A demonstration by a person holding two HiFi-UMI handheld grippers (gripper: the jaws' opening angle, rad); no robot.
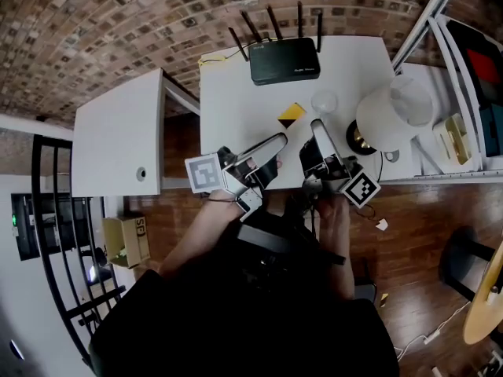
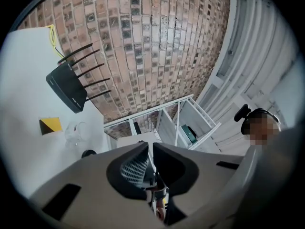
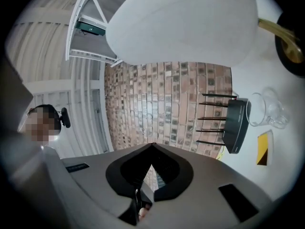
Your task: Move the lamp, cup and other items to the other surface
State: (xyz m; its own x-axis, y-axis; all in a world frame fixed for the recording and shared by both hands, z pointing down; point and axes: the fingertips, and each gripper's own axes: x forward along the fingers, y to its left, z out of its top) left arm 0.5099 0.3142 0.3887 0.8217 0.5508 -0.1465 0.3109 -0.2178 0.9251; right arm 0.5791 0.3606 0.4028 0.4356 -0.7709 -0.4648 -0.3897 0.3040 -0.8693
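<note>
On the white table (image 1: 236, 108) a lamp with a white shade (image 1: 397, 115) and a brass foot (image 1: 360, 137) stands at the right. A clear glass cup (image 1: 324, 102) and a small yellow-and-black item (image 1: 291, 115) sit beside it. My right gripper (image 1: 317, 124) hovers shut and empty just before the cup, left of the lamp. In the right gripper view its tips (image 3: 151, 145) meet, with the shade (image 3: 181, 23) overhead and the cup (image 3: 267, 109) to the right. My left gripper (image 1: 279, 141) hangs at the table's front edge, shut on nothing (image 2: 150, 144).
A black router (image 1: 284, 60) with several antennas stands at the table's far edge. A second white surface (image 1: 118, 136) lies to the left across a gap. A white metal shelf (image 1: 460, 93) with boxes stands right of the lamp. Wooden floor lies below.
</note>
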